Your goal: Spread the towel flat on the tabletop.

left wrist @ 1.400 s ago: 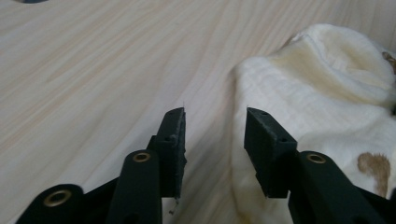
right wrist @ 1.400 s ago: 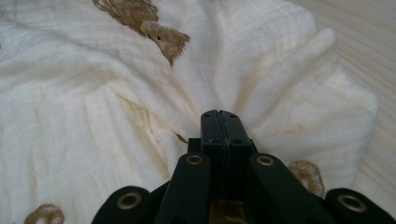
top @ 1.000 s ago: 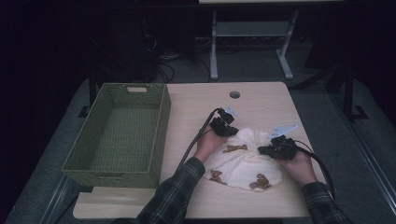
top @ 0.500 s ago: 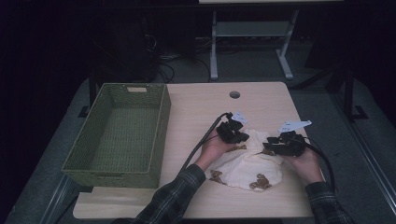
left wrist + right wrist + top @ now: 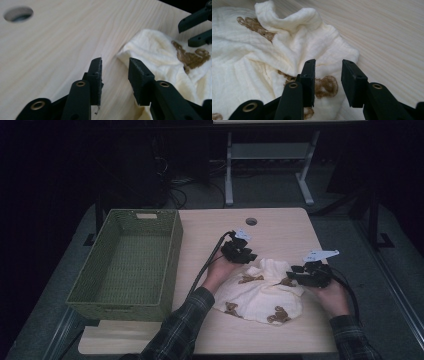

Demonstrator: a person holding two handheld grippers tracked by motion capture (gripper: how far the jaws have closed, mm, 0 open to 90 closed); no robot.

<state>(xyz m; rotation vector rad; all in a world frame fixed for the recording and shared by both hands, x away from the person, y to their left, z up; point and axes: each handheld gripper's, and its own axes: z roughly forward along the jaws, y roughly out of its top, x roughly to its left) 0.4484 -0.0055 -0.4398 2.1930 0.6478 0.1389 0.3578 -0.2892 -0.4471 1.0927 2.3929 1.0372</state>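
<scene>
Standing at the pale wooden surface point(image 5: 280, 227), I can see the green woven basket point(image 5: 127, 265) sitting empty at its left end, well apart from the work, and the cream cloth with brown bear prints point(image 5: 260, 292) lying in a soft, rumpled heap toward the right, between the person's two hands. A second ago both grippers were clamped onto the far edge of that cloth; half a second ago the heap had been drawn in tighter, and now both have let it go. The left gripper point(image 5: 240, 251) has just been opening its jaws, and in its own view they stand parted over bare wood with the cloth's corner point(image 5: 140, 50) lying just beside the right-hand jaw, nothing between them. The right gripper point(image 5: 307, 272) opened a shade sooner; its jaws point(image 5: 328, 72) hang parted just above a fold and a bear print point(image 5: 325, 86), pads clear of the fabric. To my eye that means one fold or gather is finished and the cloth has been dropped to settle, still bunched rather than neat. I would judge the next move to be a fresh grip on an edge or corner, either to fold again or to lift the bundle across to the basket. The small cable hole point(image 5: 251, 221) at the far side plays no part.
</scene>
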